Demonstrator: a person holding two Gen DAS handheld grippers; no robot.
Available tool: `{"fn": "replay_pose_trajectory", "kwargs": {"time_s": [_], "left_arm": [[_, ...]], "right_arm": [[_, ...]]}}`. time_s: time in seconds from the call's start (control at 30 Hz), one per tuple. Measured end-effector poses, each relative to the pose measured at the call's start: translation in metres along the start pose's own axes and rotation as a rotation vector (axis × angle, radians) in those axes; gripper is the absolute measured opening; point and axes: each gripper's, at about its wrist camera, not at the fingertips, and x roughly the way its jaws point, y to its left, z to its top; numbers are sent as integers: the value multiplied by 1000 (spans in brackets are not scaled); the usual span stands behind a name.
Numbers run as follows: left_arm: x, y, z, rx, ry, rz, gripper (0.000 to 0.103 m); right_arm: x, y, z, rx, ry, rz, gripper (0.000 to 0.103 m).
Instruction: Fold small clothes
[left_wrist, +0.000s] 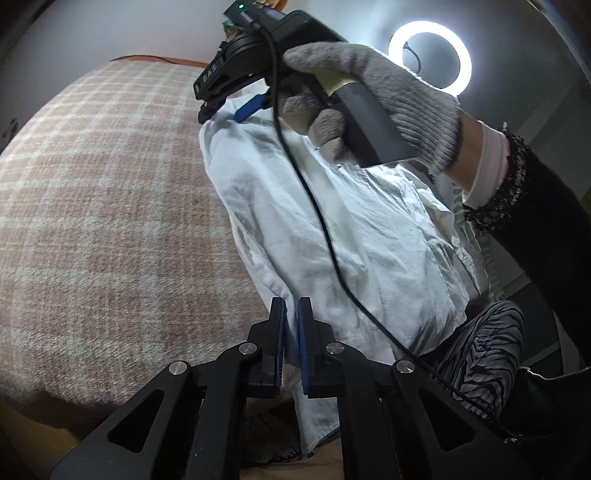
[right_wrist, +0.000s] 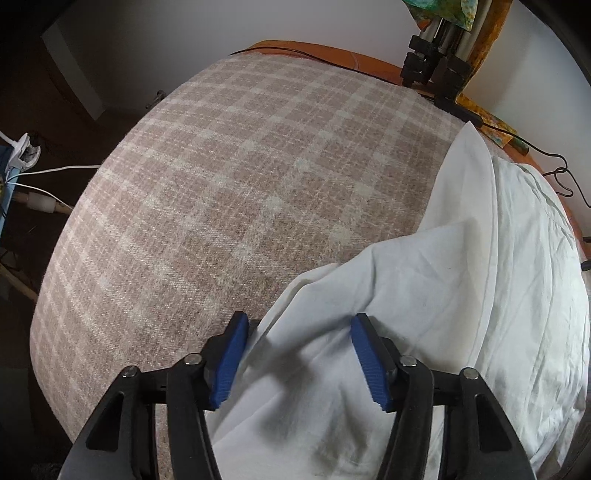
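Observation:
A white garment (left_wrist: 351, 229) lies crumpled on a pink-and-cream checked blanket (left_wrist: 110, 203). My left gripper (left_wrist: 294, 314) is shut on the garment's near edge, and a strip of white cloth shows between its blue pads. At the garment's far end a grey-gloved hand (left_wrist: 388, 99) holds my right gripper (left_wrist: 225, 110), which points steeply down. In the right wrist view the right gripper (right_wrist: 299, 325) stands open over a fold of the white garment (right_wrist: 461, 277). The cloth lies under and between its blue pads (right_wrist: 229, 354), and they do not press on it.
The checked blanket (right_wrist: 240, 166) spreads wide to the left of the garment. A ring light (left_wrist: 430, 61) glows at the back right. A black stand clamp (right_wrist: 432, 70) sits at the far edge. White cables (right_wrist: 44, 177) hang off the left side. A zebra-striped cloth (left_wrist: 480, 347) is near right.

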Motion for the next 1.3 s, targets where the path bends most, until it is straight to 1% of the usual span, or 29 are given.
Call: {"fn": "replay_pose_trajectory", "kwargs": {"time_s": [0.07,0.1,0.13,0.17,0.27,0.33,0.47,0.7,0.9,1.07,1.17,1.27,1.3], "left_arm": [[1,-5,0,22,0,-3,5],[1,-8,0,29,-1,-5,5],[1,-9,1,34,-1,-8,5],[1,-11,1,38,-2,-8,5],[2,-16,2,53,-8,-11,4],[1,-20,2,65,-11,-15,4],[2,-33,2,106,-16,-26,4],[8,-59,7,183,-8,-74,4],[24,-85,9,249,26,-105,4],[37,-106,11,296,53,-137,4],[46,-117,10,328,90,-166,4],[53,-125,6,352,115,-170,4],[55,-126,4,352,134,-186,4]], "right_arm": [[-1,-4,0,3,-9,-11,31],[-2,-8,0,9,-12,-8,27],[-2,-12,0,16,-14,3,19],[-4,-16,-1,22,-15,22,15],[-11,-24,-4,31,-36,66,6],[-18,-27,-6,32,-59,85,3],[-37,-43,-14,53,-113,138,2],[-70,-98,-42,145,-196,220,1],[-87,-145,-71,221,-250,246,0],[-90,-177,-92,258,-263,243,0],[-82,-193,-102,271,-235,239,0],[-69,-204,-110,283,-207,220,0],[-64,-207,-111,285,-196,213,0]]}}
